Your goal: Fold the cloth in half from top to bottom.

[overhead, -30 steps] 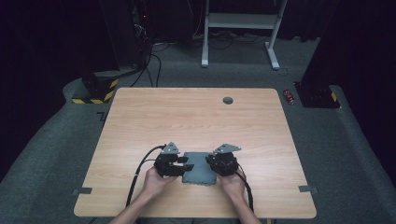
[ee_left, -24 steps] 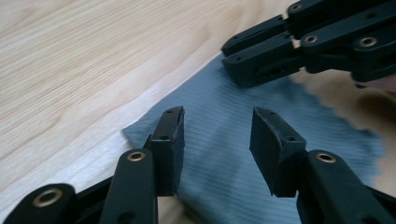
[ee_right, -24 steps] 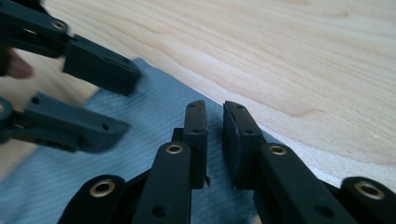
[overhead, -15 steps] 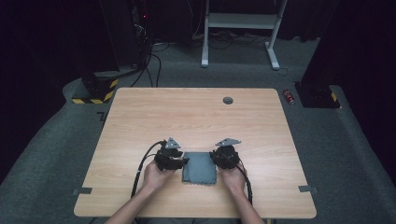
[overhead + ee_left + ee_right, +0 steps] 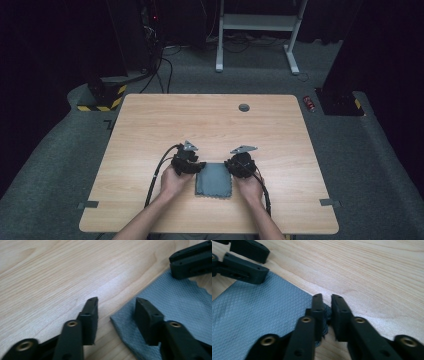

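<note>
A grey textured cloth lies flat on the wooden table, near its front edge. My left gripper is at the cloth's far left corner and my right gripper at its far right corner. In the left gripper view the left gripper is open. One jaw is over bare wood and the other over the cloth, with the corner between them. In the right gripper view the right gripper is shut on the corner of the cloth. The left gripper shows open at the top left.
A round cable hole sits near the table's far edge. Tape strips mark the front left and front right. Behind the table stand a white desk frame, black boxes and cables on the floor.
The cloth looked uneven between the grippers one second ago and now lies as a flat square. Both hands have shifted slightly away from the front edge.
</note>
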### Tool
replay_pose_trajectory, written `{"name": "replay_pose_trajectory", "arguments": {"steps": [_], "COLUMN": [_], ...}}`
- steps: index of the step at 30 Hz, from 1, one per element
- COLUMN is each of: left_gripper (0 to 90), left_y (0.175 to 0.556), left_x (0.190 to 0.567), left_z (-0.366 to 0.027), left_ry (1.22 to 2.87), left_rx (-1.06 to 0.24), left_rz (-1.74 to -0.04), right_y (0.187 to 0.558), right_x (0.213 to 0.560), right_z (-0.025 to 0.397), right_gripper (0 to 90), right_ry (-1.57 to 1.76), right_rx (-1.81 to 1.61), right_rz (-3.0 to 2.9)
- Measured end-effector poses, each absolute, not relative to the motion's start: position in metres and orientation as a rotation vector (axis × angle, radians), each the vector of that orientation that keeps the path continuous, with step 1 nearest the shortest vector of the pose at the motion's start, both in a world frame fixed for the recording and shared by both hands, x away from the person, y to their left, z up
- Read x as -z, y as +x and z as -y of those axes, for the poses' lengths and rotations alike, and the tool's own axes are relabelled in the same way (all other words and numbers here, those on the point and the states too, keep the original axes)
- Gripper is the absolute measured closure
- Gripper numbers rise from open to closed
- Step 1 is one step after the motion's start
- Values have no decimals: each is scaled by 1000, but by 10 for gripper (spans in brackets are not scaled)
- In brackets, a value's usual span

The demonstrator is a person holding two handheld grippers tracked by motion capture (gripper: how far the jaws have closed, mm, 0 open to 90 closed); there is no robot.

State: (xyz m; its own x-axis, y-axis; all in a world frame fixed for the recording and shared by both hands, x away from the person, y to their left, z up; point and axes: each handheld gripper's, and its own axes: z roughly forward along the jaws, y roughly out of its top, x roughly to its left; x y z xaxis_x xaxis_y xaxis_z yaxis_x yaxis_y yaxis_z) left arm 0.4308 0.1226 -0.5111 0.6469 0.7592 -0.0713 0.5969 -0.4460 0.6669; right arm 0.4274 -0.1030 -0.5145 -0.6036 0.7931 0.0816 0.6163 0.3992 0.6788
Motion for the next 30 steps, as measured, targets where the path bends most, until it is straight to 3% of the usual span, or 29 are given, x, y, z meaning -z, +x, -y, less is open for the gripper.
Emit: {"name": "replay_pose_trajectory", "arguments": {"steps": [4, 6, 10, 19, 25, 30], "left_gripper": [759, 841, 862, 848, 642, 608], "left_y": [435, 436, 441, 465, 453, 439], "left_x": [509, 508, 506, 504, 496, 499], "left_z": [-120, -119, -118, -110, -121, -124], "left_ry": [2217, 2212, 2173, 2178, 2142, 2174], "left_rx": [-242, -270, -310, -368, -394, -410], "left_rz": [-1015, -997, -999, -1029, -1044, -1012], "right_y": [428, 429, 433, 458, 454, 432], "right_x": [512, 511, 506, 507, 506, 501], "right_z": [101, 102, 103, 99, 100, 100], "right_gripper": [882, 885, 888, 885, 807, 804], "right_ry": [1201, 1210, 1204, 1257, 1279, 1212], "right_rx": [-972, -978, -983, -932, -953, -1012], "right_rz": [-2417, -2410, -2383, -2329, -2303, -2313]}}
